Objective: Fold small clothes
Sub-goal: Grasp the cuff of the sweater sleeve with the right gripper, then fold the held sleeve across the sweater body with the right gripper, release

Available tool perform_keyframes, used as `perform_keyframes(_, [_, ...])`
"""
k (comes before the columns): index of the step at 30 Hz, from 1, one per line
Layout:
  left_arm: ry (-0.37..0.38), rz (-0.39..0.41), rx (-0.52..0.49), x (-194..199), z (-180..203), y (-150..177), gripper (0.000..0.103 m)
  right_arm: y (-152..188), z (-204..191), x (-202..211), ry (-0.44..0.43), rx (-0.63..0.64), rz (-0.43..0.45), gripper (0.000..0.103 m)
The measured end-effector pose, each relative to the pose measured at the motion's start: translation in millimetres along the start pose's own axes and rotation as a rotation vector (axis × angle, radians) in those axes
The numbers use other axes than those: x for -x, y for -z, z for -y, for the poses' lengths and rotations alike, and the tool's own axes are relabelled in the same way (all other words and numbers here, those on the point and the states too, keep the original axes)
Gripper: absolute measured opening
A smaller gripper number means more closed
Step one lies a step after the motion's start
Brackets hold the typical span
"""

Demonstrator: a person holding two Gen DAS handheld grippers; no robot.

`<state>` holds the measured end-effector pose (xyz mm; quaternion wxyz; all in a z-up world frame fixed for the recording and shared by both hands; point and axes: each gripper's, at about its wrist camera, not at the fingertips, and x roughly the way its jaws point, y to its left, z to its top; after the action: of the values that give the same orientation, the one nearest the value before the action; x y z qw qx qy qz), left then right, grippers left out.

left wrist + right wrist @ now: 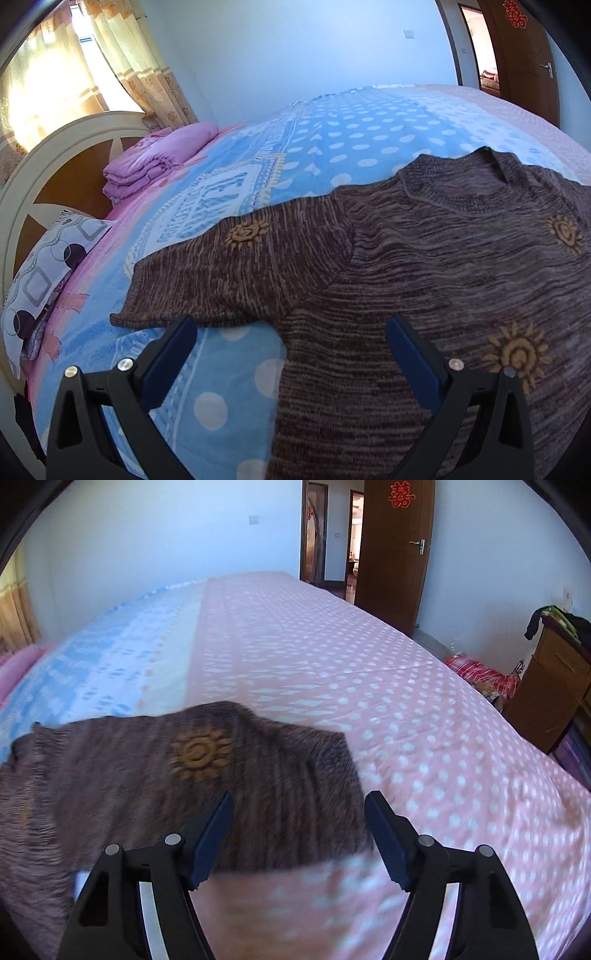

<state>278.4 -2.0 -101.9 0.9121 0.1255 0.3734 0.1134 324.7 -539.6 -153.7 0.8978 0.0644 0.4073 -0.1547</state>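
A brown knitted sweater (424,258) with orange sun patterns lies flat on the bed, its left sleeve (236,269) stretched out to the left. My left gripper (291,332) is open and empty, just above the sweater's armpit area below that sleeve. In the right wrist view the sweater's right sleeve (207,775) lies on the pink bedspread. My right gripper (299,808) is open and empty, hovering over that sleeve's end. This view is motion-blurred.
The bed has a blue dotted blanket (332,147) and a pink dotted bedspread (369,672). A folded pink quilt (155,158) and a patterned pillow (48,277) lie by the headboard (55,155). A wooden cabinet (554,686) stands right of the bed.
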Motion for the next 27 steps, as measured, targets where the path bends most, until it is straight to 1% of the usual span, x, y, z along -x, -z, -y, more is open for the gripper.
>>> perform_keyframes(1, [-0.001, -0.003, -0.002, -3.5, 1.8, -1.6, 0.103, -3.1, 0.4, -7.3, 0.009, 0.017, -0.009, 0.074])
perform_keyframes(2, [-0.002, -0.004, -0.004, -6.1, 3.2, -2.8, 0.103, -7.2, 1.6, -15.6, 0.039, 0.04, -0.012, 0.074])
perform_keyframes(4, [-0.008, -0.007, 0.001, -10.7, 4.9, -4.9, 0.103, -12.3, 5.6, -22.1, 0.074, 0.055, 0.008, 0.074])
perform_keyframes(6, [-0.002, -0.016, 0.007, -15.7, 6.1, -4.9, 0.103, -20.0, 12.0, -31.3, 0.053, 0.055, 0.007, 0.074])
perform_keyframes(7, [0.0, -0.028, 0.003, -18.7, 8.1, -4.3, 0.103, -23.8, 15.7, -34.3, 0.021, 0.043, 0.007, 0.072])
perform_keyframes(8, [0.001, -0.037, -0.004, -20.6, 10.4, -3.7, 0.103, -27.1, 18.2, -36.0, -0.021, 0.034, 0.01, 0.064])
perform_keyframes(9, [0.002, -0.039, -0.01, -20.9, 12.1, -3.5, 0.103, -29.6, 18.7, -37.4, -0.044, 0.034, 0.008, 0.06])
perform_keyframes(10, [0.001, -0.037, -0.013, -20.3, 12.4, -3.7, 0.103, -32.9, 16.3, -40.4, -0.054, 0.04, 0.002, 0.048])
perform_keyframes(11, [0.0, -0.033, -0.014, -19.4, 12.9, -3.6, 0.103, -33.4, 15.4, -41.5, -0.06, 0.049, -0.003, 0.033])
perform_keyframes(12, [-0.001, -0.026, -0.016, -17.7, 13.5, -2.9, 0.103, -33.5, 15.1, -42.9, -0.081, 0.053, -0.013, 0.029])
perform_keyframes(13, [0.001, -0.023, -0.017, -17.3, 13.5, -2.6, 0.103, -34.3, 15.1, -44.0, -0.103, 0.051, -0.015, 0.02])
perform_keyframes(14, [0.002, -0.022, -0.017, -17.0, 13.5, -2.2, 0.103, -34.3, 14.8, -42.1, -0.123, 0.05, -0.015, 0.015])
perform_keyframes(15, [0.0, -0.022, -0.017, -16.6, 13.9, -1.5, 0.103, -34.9, 16.3, -43.5, -0.137, 0.044, -0.017, 0.012])
perform_keyframes(16, [-0.002, -0.02, -0.017, -16.7, 13.6, -1.8, 0.103, -34.2, 17.3, -41.3, -0.156, 0.033, -0.022, 0.01])
perform_keyframes(21, [0.01, -0.011, -0.027, -13.5, 14.3, -2.3, 0.103, -32.6, 18.6, -21.0, -0.214, 0.004, -0.031, 0.009])
perform_keyframes(25, [0.025, 0.013, -0.03, -1.0, 11.8, -2.7, 0.103, -40.9, 16.2, 0.9, -0.278, -0.041, -0.03, 0.009])
perform_keyframes(27, [0.048, 0.03, -0.021, 8.2, 8.5, -4.2, 0.103, -43.6, 12.5, 11.4, -0.303, -0.054, -0.037, 0.009])
